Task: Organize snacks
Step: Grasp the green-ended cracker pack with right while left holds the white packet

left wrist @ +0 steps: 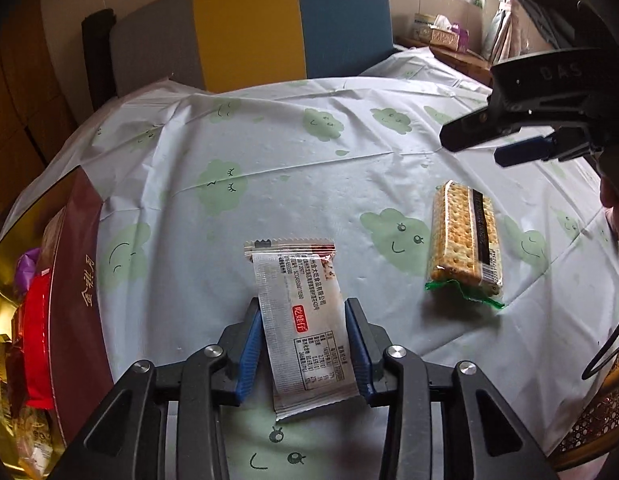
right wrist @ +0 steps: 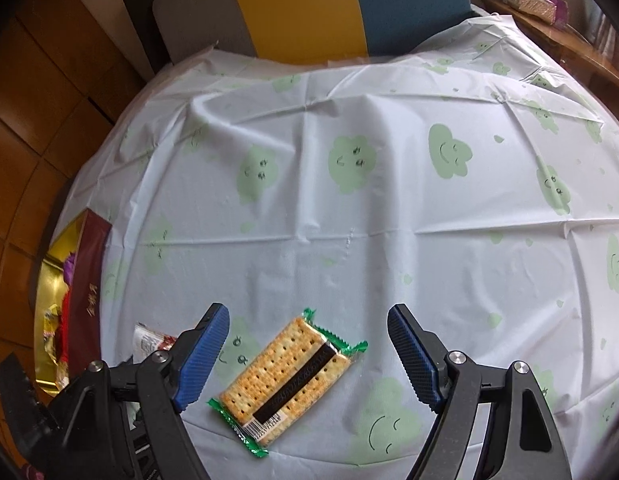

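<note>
While the left tool (left wrist: pixel 304 344) is squeezing the white snack sachet (left wrist: pixel 305 320) w/ both blue pads on its long edges, the job in hand is looking like lift-and-carry to the maroon gift box (left wrist: pixel 75 300) at the left edge of the surface (left wrist: pixel 309 152). Pads are gripping the lower half only, so the top half is sticking out ahead unsupported; it's likely going to droop or twist, so it's worth lifting slowly and keeping the wrist steady. Wrapper is thin and slippery-looking, so clamping any harder is probably just crumpling what's inside.

Farther right, the right tool (right wrist: pixel 308 356) is hanging w/ its jaws wide apart over the cracker pack (right wrist: pixel 287 380), not touching it; the pack is lying flat and diagonal on the cloud-print cloth. Turning that tool to sit across the pack's short width before closing is prob. the safer approach.

Box is already holding red and yellow packets, so aiming for a gap betw. them is making sense.
</note>
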A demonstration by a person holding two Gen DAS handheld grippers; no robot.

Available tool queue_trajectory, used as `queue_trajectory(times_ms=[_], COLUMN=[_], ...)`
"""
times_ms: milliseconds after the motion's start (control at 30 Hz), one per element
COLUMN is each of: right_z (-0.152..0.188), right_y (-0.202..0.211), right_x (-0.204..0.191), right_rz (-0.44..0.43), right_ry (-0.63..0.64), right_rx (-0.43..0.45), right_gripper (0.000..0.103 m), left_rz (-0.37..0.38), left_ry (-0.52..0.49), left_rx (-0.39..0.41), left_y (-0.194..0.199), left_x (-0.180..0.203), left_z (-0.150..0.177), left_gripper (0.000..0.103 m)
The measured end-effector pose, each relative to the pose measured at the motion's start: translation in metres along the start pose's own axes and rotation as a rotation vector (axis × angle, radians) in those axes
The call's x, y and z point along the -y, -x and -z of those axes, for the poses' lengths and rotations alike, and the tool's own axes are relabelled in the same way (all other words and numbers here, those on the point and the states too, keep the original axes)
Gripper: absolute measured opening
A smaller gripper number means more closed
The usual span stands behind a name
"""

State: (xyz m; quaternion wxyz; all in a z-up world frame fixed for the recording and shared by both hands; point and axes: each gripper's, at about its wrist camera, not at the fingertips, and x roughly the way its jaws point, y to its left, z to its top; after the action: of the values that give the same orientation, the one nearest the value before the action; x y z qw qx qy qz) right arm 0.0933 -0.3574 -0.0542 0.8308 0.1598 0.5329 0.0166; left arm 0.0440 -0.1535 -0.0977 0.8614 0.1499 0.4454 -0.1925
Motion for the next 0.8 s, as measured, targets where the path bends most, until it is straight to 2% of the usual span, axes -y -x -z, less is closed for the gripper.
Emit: queue_trajectory(times_ms=[100,267,367,500,633,800], right_z=[0.005,0.015,0.025,0.030,0.020,0.020], right_y=[-0.002,-0.009,-0.013,-0.025,-0.036,-0.055], right_x=[0.002,0.000,-0.009,-0.028,-0.050,-0.072], right_rz=[-0.034,-0.014,-0.041,-0.019,-0.021,0.096], right_ry=[-0.038,-0.062,-0.063,-0.019,0.065,0.200], right_rx=[-0.018,-0.072,-0.108,-0.129,-0.084,-0.083], right_gripper=[0.082,0.082,0.082,0.081,0.066,0.065], left_rz=[0.017,0.043,0.050,0.048,0.056,0.076], left_ry=[0.011,0.012,0.015,0.014,0.020,0.031], left_rx=[0.019,0.039,0.051,0.066,0.071,0.075], left_y=[0.004,0.002,0.003,0.002,0.003,0.004], left_x=[-0.004,-0.006,-0.007,-0.007,-0.008,-0.011], left_z=[0.007,0.008,0.010,0.013,0.014,0.015], left_gripper=[0.040,0.040,0.040,0.040,0.040,0.040])
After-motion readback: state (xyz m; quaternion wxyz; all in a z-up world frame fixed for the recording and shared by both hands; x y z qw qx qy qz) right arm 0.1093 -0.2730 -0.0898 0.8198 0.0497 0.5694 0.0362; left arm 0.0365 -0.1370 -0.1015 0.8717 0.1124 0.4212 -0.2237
